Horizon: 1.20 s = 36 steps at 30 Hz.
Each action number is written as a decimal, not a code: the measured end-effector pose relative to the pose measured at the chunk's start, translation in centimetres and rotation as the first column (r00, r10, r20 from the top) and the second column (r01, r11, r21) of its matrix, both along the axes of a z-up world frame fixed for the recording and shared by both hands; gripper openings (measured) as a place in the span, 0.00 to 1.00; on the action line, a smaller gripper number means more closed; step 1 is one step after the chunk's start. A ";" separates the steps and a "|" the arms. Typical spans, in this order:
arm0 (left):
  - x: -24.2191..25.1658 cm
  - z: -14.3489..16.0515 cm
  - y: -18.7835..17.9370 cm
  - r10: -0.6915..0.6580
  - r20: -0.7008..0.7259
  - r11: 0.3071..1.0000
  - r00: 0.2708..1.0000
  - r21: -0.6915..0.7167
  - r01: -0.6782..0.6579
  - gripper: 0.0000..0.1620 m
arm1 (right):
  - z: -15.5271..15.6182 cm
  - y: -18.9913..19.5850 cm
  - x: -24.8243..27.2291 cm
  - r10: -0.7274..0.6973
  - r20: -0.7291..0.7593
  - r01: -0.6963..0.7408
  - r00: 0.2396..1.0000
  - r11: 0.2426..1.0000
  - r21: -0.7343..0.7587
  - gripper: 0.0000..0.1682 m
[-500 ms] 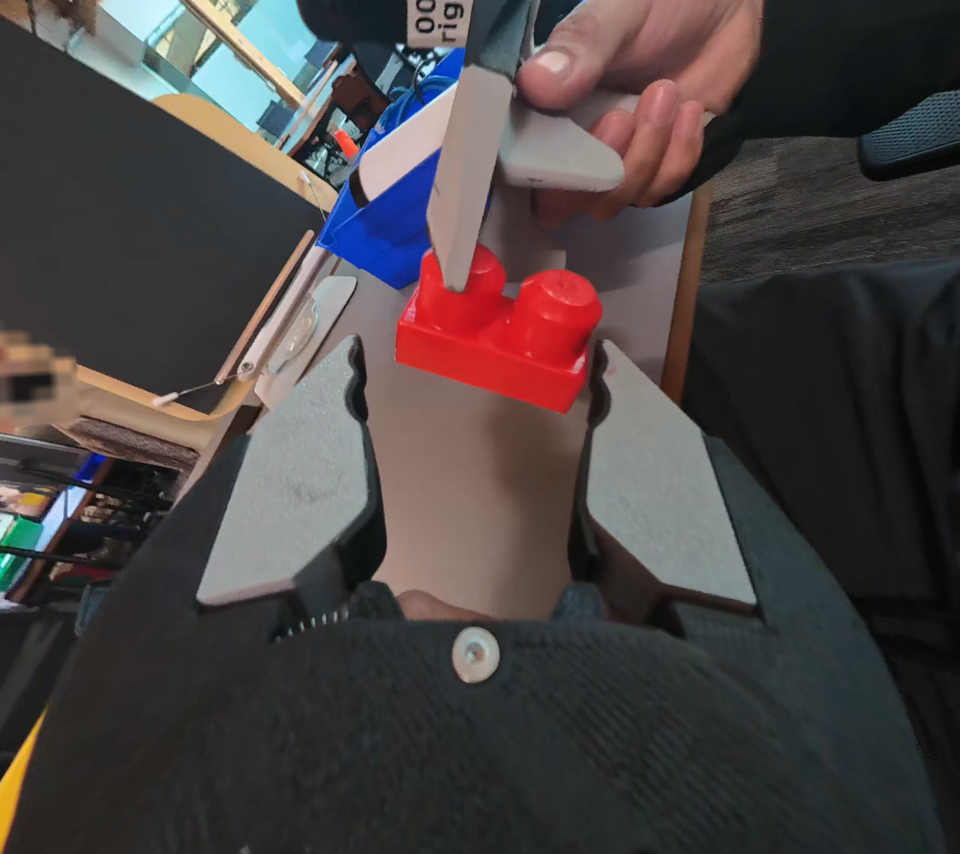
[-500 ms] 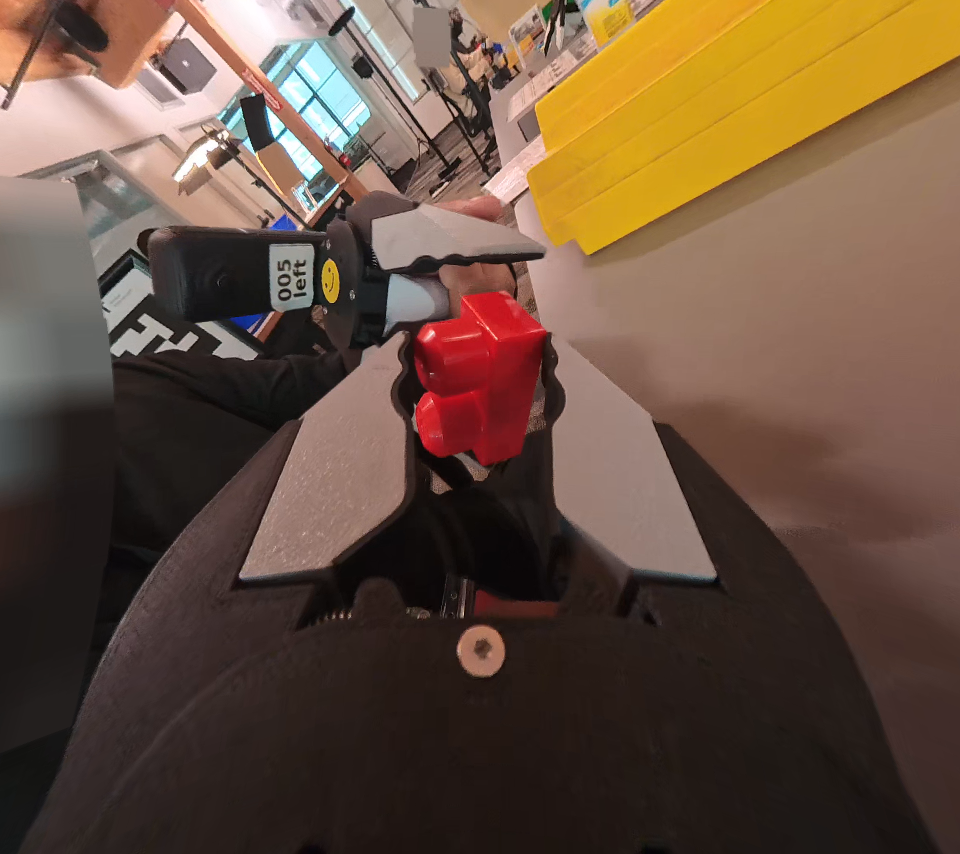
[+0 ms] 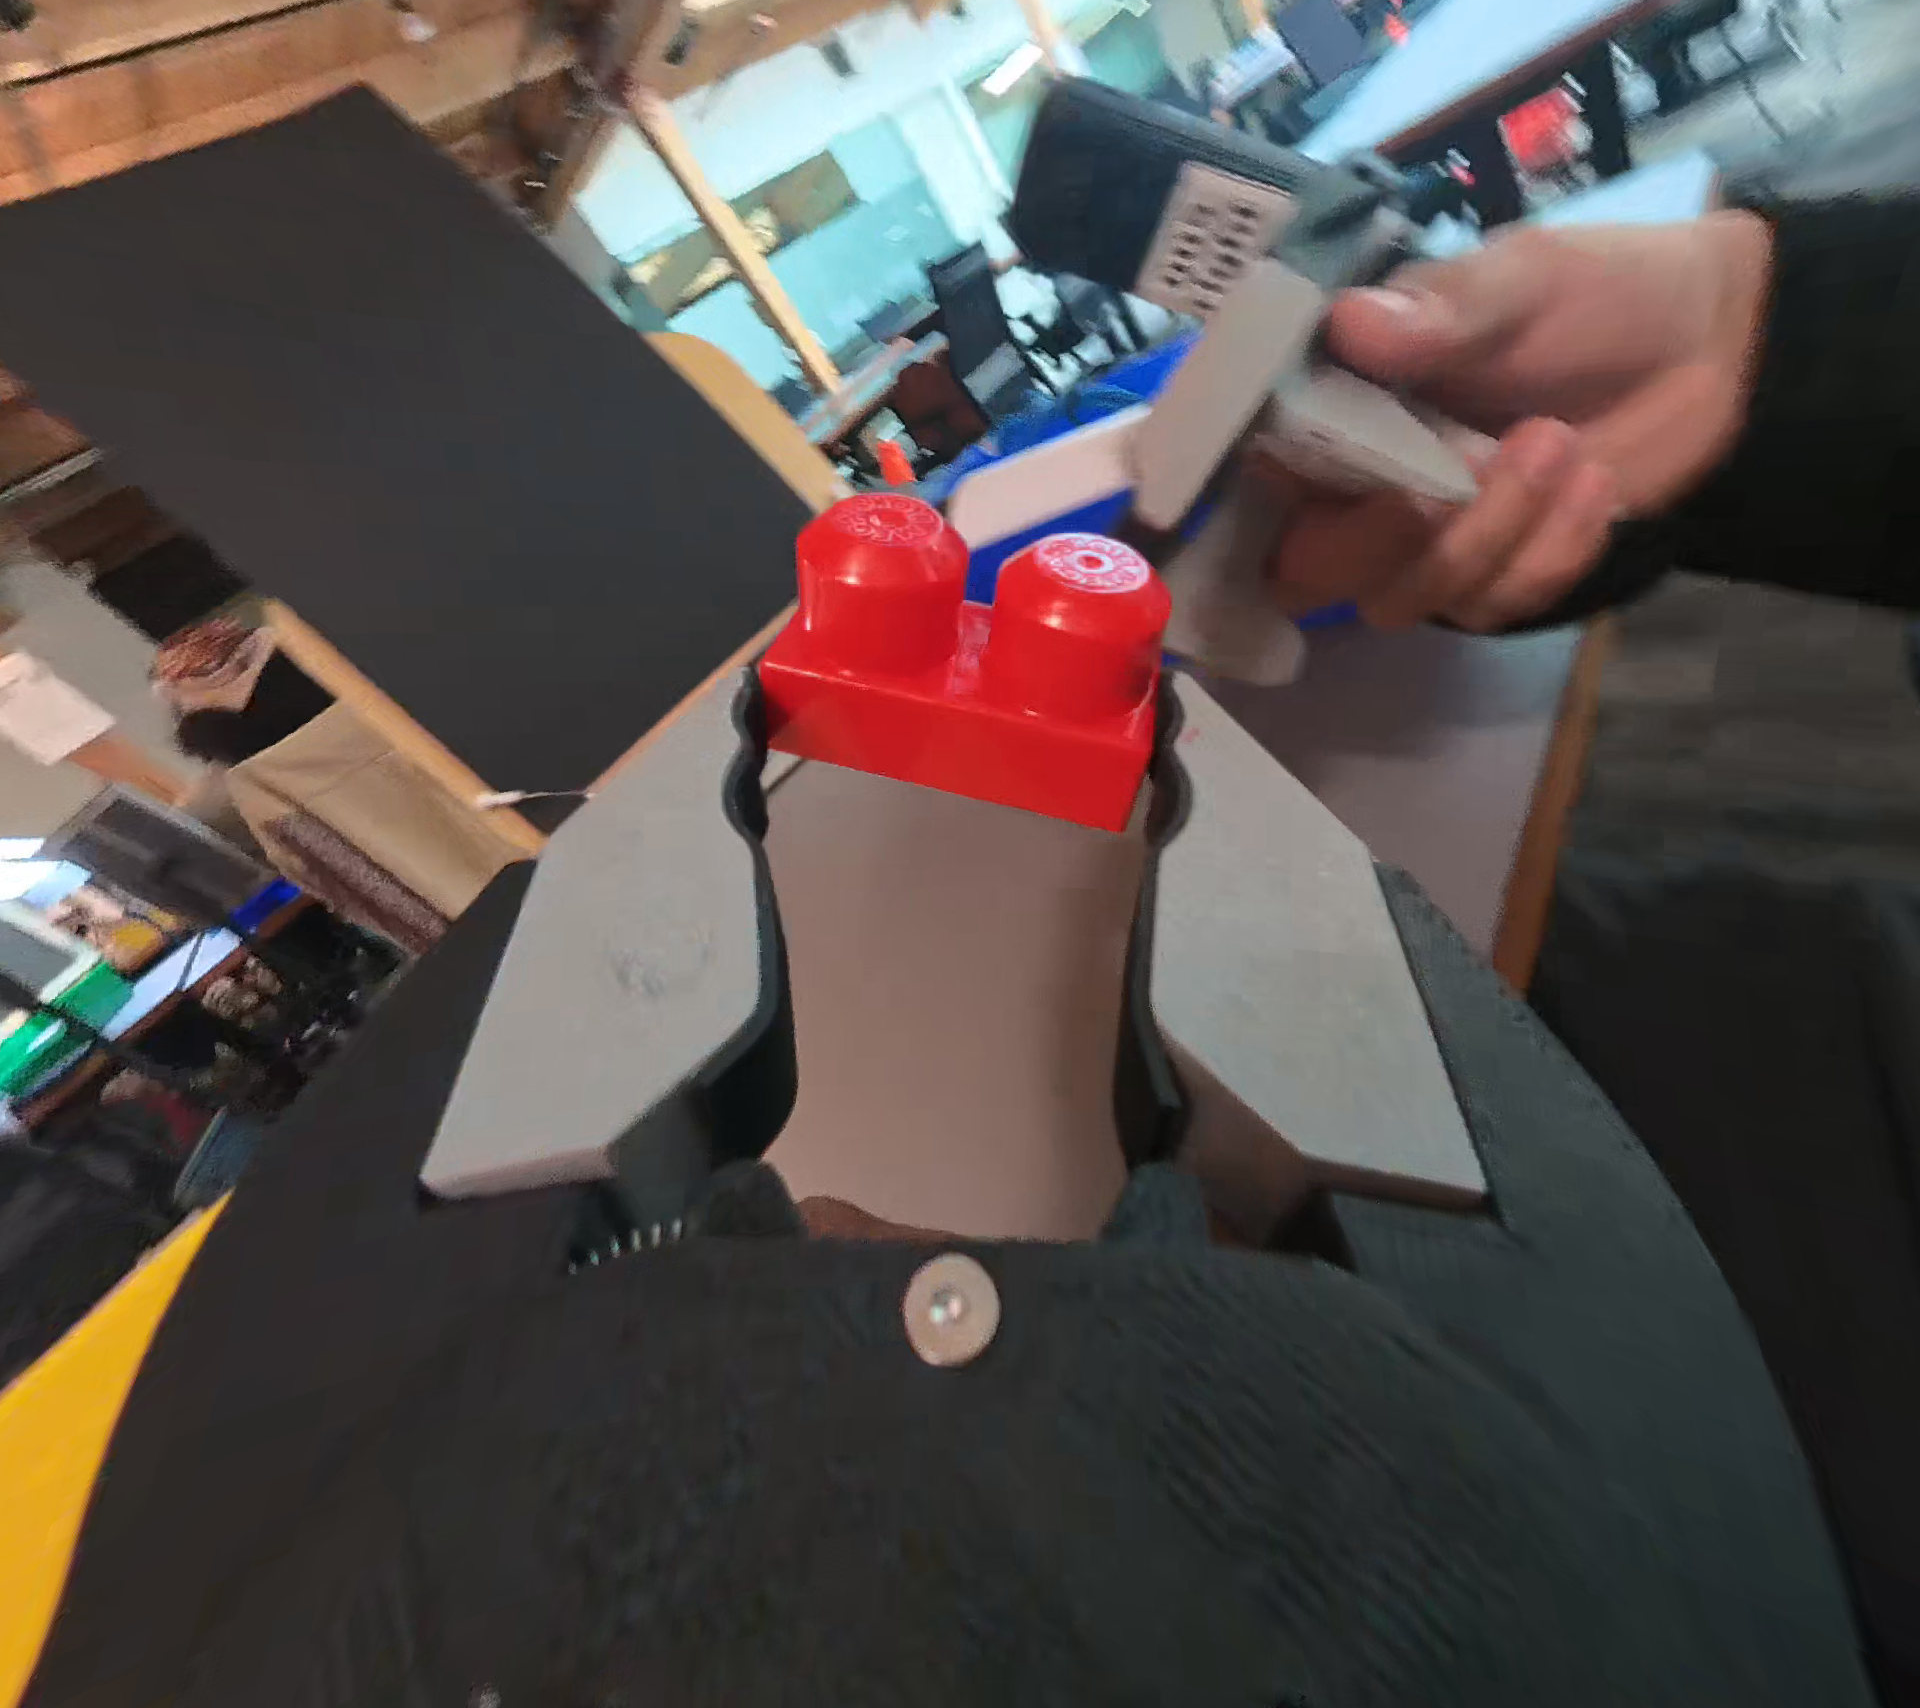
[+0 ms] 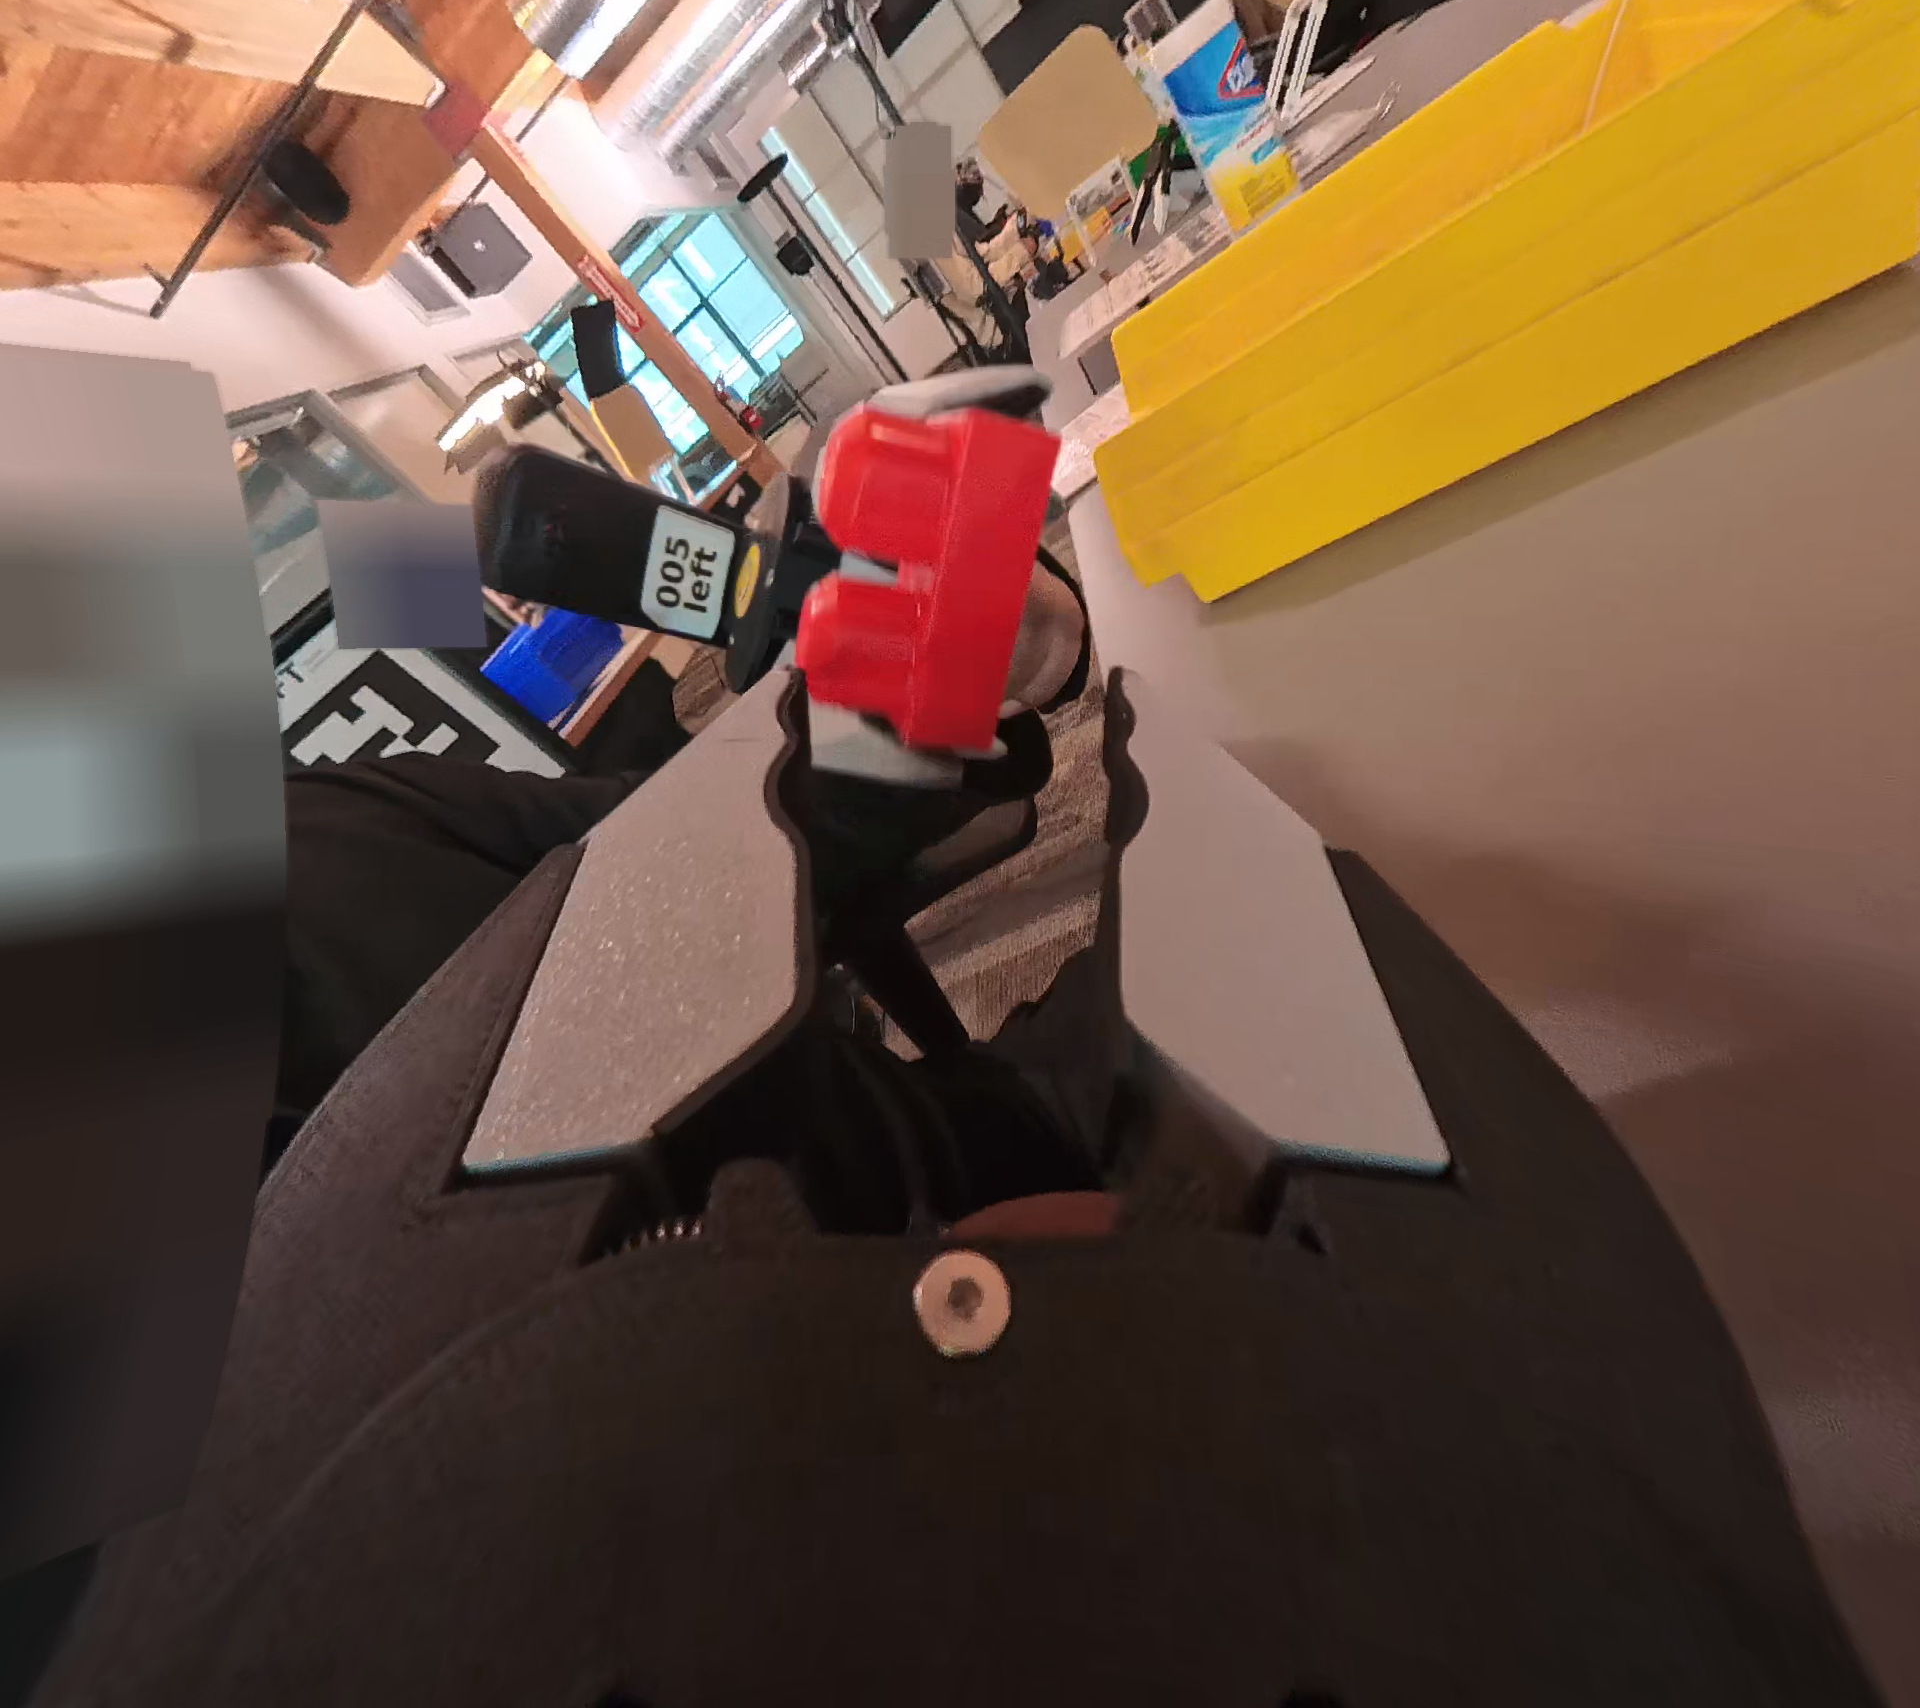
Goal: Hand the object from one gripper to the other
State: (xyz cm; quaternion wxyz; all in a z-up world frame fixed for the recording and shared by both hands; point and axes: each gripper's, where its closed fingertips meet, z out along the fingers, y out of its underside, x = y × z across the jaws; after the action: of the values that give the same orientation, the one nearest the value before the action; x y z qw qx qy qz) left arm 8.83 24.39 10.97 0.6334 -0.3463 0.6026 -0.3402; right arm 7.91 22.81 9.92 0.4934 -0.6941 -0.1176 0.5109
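Right wrist view shows stacked yellow trays (image 4: 1507,328) on the grey counter (image 4: 1558,775); their contents cannot be seen from this angle. A blue bin (image 4: 545,666) sits low at left beyond the counter's edge, its inside also hidden.

The red two-stud brick (image 3: 961,682) is clamped at its ends between the tips of the left hand-held gripper (image 3: 954,728), studs pointing up, held in the air above the counter (image 3: 1382,754). In the right wrist view the same brick (image 4: 925,578) appears on its side, studs facing left, pinched top and bottom by the left hand-held gripper's grey fingers (image 4: 966,396). The right hand-held gripper (image 4: 951,713) stands spread wide and empty, the brick just beyond its fingertips and touching neither of them. In the left wrist view the right hand-held gripper (image 3: 1205,578) sits just right of the brick, gripped by a person's hand (image 3: 1538,422) in a dark sleeve.

Half a second ago the right hand-held gripper pinched the brick while the left one stood open around it; now the left one grasps it and the right one has let go and drawn back.
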 end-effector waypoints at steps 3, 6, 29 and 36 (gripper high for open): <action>-0.5 1.7 1.6 0.073 0.118 0.994 0.990 -0.084 -0.063 0.45 | 0.6 0.2 0.6 -0.027 -0.038 0.028 0.999 1.000 0.007 0.36; -0.4 1.4 2.3 0.164 0.132 0.987 0.978 -0.020 -0.162 0.45 | 1.5 0.5 0.7 -0.056 -0.076 0.059 0.996 0.998 0.039 0.39; 0.5 -4.0 -0.1 0.037 -0.212 0.990 0.976 0.142 -0.007 0.47 | -1.5 0.7 -0.2 -0.144 0.319 0.108 0.937 0.986 0.126 0.28; -1.3 -6.1 -1.9 -0.168 -0.338 0.976 0.926 0.075 0.205 0.44 | -5.1 -1.8 -0.6 0.065 0.439 -0.067 0.896 0.998 -0.010 0.28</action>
State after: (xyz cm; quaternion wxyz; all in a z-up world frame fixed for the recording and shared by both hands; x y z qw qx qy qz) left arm 7.57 22.46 4.83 0.5065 -0.3042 0.7479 -0.3026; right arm 7.28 20.99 4.78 0.4384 -0.7857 -0.2505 0.3574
